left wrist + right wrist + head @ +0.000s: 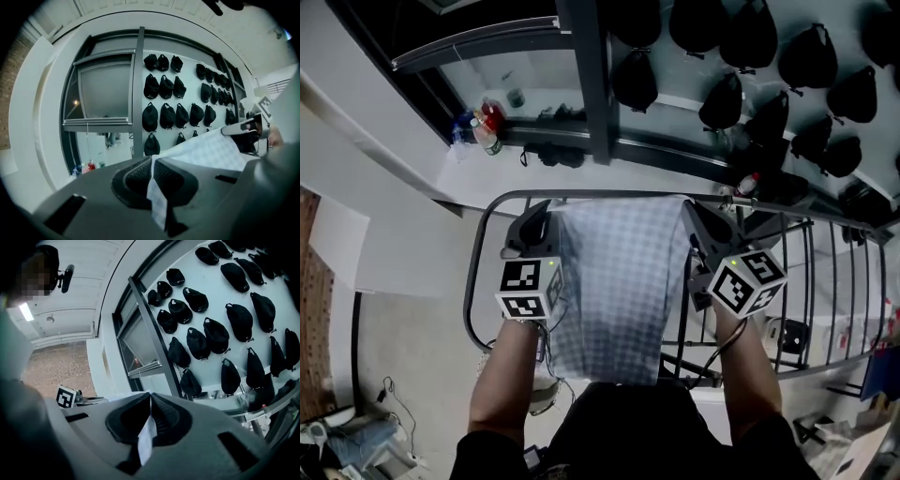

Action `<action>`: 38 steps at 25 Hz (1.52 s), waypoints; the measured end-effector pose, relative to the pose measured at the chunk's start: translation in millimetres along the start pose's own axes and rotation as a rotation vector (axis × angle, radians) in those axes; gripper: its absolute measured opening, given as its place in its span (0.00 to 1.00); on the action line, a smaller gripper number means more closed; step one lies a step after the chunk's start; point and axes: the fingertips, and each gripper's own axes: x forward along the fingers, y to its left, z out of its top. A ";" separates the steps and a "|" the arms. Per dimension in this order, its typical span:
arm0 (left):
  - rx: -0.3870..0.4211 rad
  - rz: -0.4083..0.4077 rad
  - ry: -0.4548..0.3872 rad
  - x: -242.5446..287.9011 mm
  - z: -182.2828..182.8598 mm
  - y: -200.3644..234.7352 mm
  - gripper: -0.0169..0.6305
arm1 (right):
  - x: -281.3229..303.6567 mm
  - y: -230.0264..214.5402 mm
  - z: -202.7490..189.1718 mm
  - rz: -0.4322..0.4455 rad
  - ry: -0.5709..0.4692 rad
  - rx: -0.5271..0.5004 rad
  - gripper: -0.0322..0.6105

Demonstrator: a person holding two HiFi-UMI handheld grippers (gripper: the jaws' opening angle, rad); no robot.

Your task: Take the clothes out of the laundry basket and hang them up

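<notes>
A pale blue checked cloth (623,281) hangs spread between my two grippers, its top edge against the top bar of a grey metal drying rack (492,211). My left gripper (546,212) is shut on the cloth's left top corner; in the left gripper view the fabric (206,150) is pinched between the pads (140,176) and stretches away to the right. My right gripper (692,214) is shut on the right top corner, and in the right gripper view a strip of cloth (146,437) sticks out from the shut jaws. No laundry basket is in view.
The rack's thin parallel bars (825,291) run to the right of the cloth. Behind it is a wall with several black caps (750,37), a dark window post (591,84) and a sill with bottles (486,127). Boxes and bags lie on the floor at right (853,431).
</notes>
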 end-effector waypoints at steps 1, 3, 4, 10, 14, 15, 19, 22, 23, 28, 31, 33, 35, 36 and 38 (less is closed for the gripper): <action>-0.004 0.002 0.021 1.7 -6.5 0.0 0.04 | 3.7 -2.7 -5.6 0.003 0.009 0.004 0.06; -0.011 0.005 0.055 5.4 -18.0 0.4 0.04 | 10.4 -7.1 -15.4 0.004 0.031 0.011 0.06; -0.011 0.009 0.067 7.7 -23.4 1.3 0.04 | 13.5 -9.8 -19.9 0.002 0.043 0.014 0.06; -0.012 0.003 0.132 24.5 -56.1 0.8 0.04 | 28.8 -25.6 -52.3 -0.021 0.124 0.035 0.06; 0.006 0.029 0.156 33.5 -77.5 6.9 0.04 | 36.3 -30.3 -70.1 -0.029 0.168 0.046 0.06; 0.010 0.036 0.159 34.8 -81.9 8.0 0.04 | 37.9 -31.0 -74.6 -0.030 0.181 0.048 0.06; 0.020 0.038 0.206 35.5 -102.6 6.3 0.05 | 41.3 -34.3 -95.7 -0.044 0.242 0.039 0.07; 0.009 0.023 0.241 34.0 -117.2 4.3 0.05 | 42.8 -36.5 -106.9 -0.064 0.276 0.025 0.07; 0.006 0.021 0.249 33.2 -120.7 3.9 0.05 | 42.9 -37.0 -109.4 -0.069 0.285 0.022 0.09; -0.005 0.012 0.284 28.2 -131.8 1.2 0.10 | 38.8 -44.7 -127.0 -0.086 0.336 0.035 0.19; -0.012 -0.003 0.299 24.8 -135.7 -0.6 0.24 | 36.3 -46.4 -133.8 -0.092 0.355 0.047 0.26; -0.008 -0.012 0.298 22.8 -135.3 -1.9 0.26 | 34.6 -46.9 -136.5 -0.097 0.367 0.049 0.32; -0.005 -0.018 0.292 20.7 -133.6 -3.3 0.27 | 33.0 -46.7 -137.1 -0.099 0.375 0.048 0.35; -0.004 -0.023 0.289 19.3 -132.8 -4.5 0.28 | 31.5 -46.5 -137.3 -0.100 0.376 0.047 0.36; 0.005 -0.037 0.288 15.3 -132.1 -8.2 0.30 | 26.9 -45.4 -138.0 -0.101 0.380 0.043 0.38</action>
